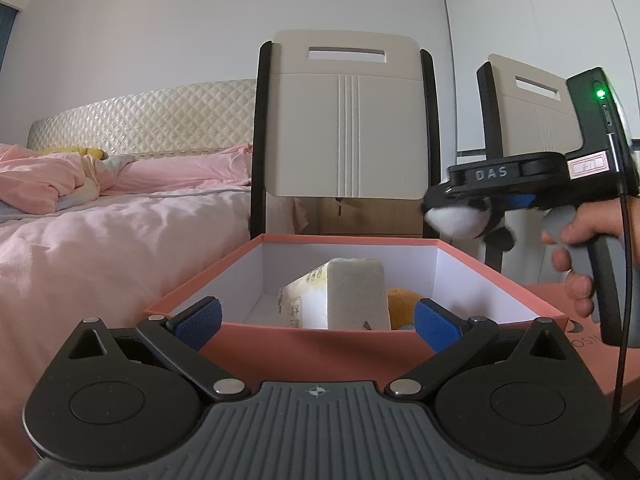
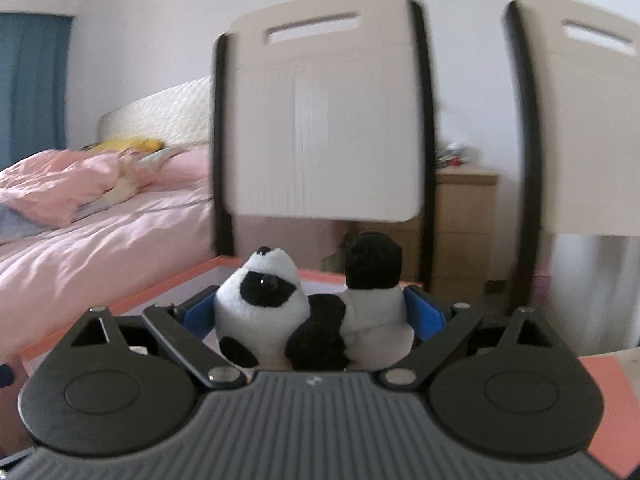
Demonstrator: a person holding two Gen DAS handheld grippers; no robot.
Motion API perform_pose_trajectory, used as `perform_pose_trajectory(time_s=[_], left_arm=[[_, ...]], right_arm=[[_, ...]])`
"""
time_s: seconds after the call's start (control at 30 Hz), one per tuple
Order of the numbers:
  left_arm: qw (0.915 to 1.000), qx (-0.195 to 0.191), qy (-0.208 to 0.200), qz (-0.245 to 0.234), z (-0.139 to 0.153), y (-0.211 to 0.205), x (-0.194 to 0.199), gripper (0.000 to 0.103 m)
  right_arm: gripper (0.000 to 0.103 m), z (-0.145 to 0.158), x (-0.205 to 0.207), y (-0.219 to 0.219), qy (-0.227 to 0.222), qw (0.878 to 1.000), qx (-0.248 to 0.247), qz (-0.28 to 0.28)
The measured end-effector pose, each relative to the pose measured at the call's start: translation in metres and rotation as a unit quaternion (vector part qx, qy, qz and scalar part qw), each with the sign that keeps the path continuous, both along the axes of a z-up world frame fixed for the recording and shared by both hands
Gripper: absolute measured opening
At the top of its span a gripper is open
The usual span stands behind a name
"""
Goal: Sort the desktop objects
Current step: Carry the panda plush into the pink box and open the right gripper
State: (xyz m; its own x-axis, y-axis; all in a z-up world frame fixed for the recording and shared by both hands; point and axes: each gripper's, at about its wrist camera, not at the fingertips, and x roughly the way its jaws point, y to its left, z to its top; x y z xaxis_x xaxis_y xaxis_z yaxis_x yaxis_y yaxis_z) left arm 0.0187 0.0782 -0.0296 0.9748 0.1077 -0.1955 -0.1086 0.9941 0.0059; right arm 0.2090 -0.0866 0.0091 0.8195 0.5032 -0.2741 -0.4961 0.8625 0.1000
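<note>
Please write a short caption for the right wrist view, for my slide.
Right gripper holding a panda plush toy near the pink box, chairs and bed behind.

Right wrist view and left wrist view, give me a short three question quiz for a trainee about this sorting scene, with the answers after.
1. True or false: the right gripper carries a panda plush between its fingers.
2. Multiple choice: what lies inside the pink box? A) only a mug; B) a tissue pack and an orange soft item; C) nothing.
3. Short answer: is anything between the fingers of the left gripper?

Key:
1. True; the plush fills the gap between the blue pads.
2. B.
3. No; they stand wide apart at the box's near wall with nothing gripped.
</note>
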Motion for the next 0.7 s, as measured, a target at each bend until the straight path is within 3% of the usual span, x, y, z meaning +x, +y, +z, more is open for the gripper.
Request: perform_pose_trajectory(time_s=[0.13, 0.7], left_arm=[[1.0000, -0.002, 0.000, 0.001, 0.000, 0.000, 0.000, 0.103], [1.0000, -0.003, 0.000, 0.001, 0.000, 0.001, 0.001, 0.103]], right_arm=[[0.096, -0.003, 0.002, 0.015, 0.021, 0.999, -0.010, 0.027], [0.097, -0.005, 0.005, 0.008, 0.028, 1.000, -0.006, 0.006]])
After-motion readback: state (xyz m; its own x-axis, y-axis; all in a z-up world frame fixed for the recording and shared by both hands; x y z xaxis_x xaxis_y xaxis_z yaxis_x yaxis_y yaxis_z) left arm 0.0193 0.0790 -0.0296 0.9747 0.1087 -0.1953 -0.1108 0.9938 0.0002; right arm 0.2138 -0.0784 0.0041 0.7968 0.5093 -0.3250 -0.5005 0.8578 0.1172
